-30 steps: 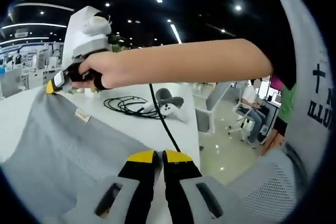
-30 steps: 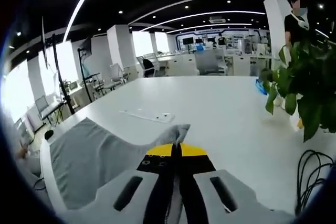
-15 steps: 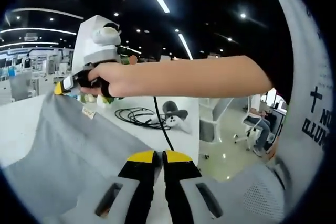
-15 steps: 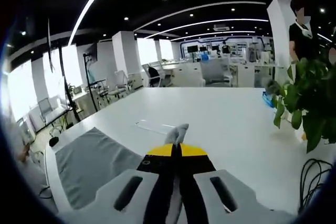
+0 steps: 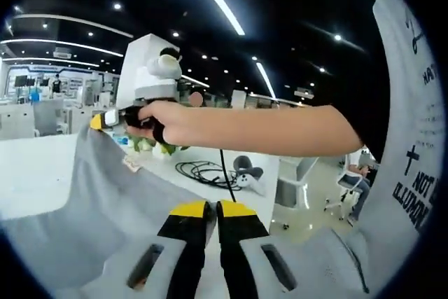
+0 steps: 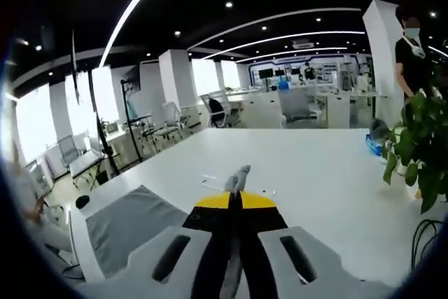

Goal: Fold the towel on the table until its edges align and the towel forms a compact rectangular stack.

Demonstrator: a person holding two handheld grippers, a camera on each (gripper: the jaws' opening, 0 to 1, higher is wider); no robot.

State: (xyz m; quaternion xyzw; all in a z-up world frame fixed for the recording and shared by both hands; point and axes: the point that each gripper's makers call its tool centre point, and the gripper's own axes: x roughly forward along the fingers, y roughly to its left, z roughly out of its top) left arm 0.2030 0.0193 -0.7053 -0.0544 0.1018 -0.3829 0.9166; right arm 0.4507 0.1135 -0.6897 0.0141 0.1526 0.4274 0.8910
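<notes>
Towel (image 5: 98,194) stretched lengthwise between both clamped claws.

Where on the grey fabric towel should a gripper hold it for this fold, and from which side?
At the corners of one edge, coming in flat along the cloth. The right gripper pinches one corner of the grey fabric towel and the left gripper another, so the sheet hangs spread between them above the white table.
</notes>
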